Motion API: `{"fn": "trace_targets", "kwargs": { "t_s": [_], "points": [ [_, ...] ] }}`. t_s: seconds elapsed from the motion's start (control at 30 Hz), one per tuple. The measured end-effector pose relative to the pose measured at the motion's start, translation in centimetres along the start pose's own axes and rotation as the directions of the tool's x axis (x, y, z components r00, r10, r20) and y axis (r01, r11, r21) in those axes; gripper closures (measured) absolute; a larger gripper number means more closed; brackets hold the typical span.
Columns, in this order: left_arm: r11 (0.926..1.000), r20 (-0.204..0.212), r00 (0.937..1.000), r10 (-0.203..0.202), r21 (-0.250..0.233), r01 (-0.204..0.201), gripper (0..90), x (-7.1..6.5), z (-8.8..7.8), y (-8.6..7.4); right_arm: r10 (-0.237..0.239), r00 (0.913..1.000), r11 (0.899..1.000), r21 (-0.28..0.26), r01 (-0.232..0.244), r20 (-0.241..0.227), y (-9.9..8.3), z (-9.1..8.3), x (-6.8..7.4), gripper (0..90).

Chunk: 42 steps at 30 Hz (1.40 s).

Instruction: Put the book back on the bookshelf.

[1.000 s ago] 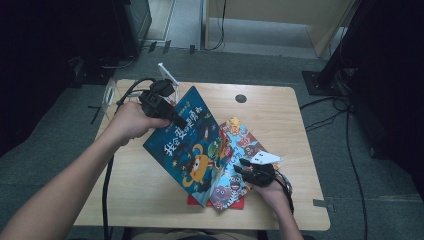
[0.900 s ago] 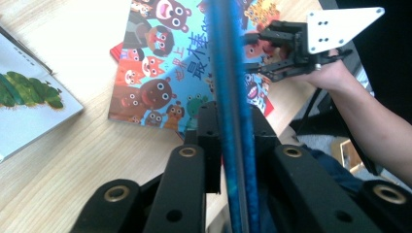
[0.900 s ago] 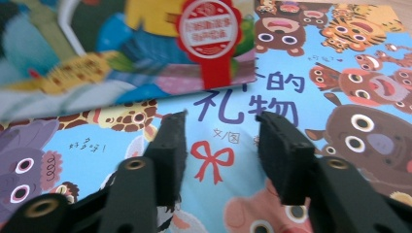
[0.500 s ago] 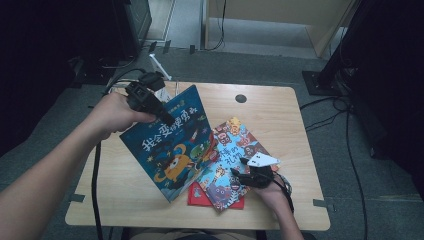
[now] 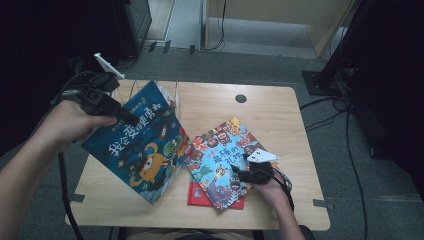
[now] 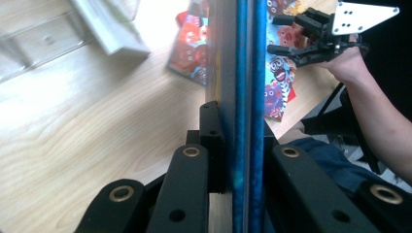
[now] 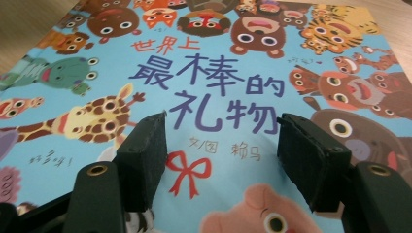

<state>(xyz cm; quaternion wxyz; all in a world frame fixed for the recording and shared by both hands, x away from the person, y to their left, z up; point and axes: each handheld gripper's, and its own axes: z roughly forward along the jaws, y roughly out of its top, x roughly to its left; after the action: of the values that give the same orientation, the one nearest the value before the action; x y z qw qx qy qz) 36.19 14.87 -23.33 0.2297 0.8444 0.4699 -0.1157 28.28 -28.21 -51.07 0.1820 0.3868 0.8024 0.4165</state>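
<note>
From the high view, the left gripper [image 5: 127, 117] clamps the top edge of a dark blue picture book [image 5: 142, 150], holding it tilted above the left half of the wooden table [image 5: 280, 115]; the right gripper [image 5: 240, 172] rests over a light blue animal book [image 5: 220, 155] that lies flat on a red book [image 5: 197, 199]. In the left gripper view the jaws pinch the dark blue book edge-on [image 6: 245, 97] — the other hand's gripper [image 6: 291, 41] sits beyond, over the flat books. In the right gripper view the jaws have just been opening and stand wide, nothing between the pads [image 7: 145, 155] — only the light blue cover [image 7: 214, 97] beneath.
</note>
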Motion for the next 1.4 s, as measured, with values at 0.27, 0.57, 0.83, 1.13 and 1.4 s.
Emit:
{"fn": "trace_targets", "kwargs": {
  "t_s": [0.27,0.57,0.83,1.13,1.4],
  "points": [
    [0.9944,-0.032,0.9947,-0.098,-0.044,0.097,83.6,2.6,-1.9,-3.1,0.007,0.9999,1.0,0.008,-0.007,0.01,0.5,0.6,-0.2,32.3],
    [0.9801,-0.038,0.9804,-0.193,-0.052,0.191,83.5,5.4,-3.0,-5.8,0.004,0.9999,1.0,0.014,-0.004,0.009,0.8,1.0,-0.3,31.0],
    [0.9618,-0.044,0.9626,-0.267,-0.075,0.264,83.6,8.1,-4.3,-7.5,0.006,1.0,1.0,0.014,-0.006,0.006,0.9,1.1,-0.3,31.1],
    [0.9298,-0.043,0.9354,-0.351,-0.134,0.343,83.5,11.0,-5.6,-8.5,0.007,0.9999,1.0,0.01,-0.007,0.009,0.9,1.2,-0.2,31.1],
    [0.9149,-0.067,0.9197,-0.387,-0.153,0.374,83.5,12.3,-6.6,-8.7,0.008,0.9999,1.0,0.005,-0.008,0.007,0.8,1.2,-0.2,31.1]
  ]
}}
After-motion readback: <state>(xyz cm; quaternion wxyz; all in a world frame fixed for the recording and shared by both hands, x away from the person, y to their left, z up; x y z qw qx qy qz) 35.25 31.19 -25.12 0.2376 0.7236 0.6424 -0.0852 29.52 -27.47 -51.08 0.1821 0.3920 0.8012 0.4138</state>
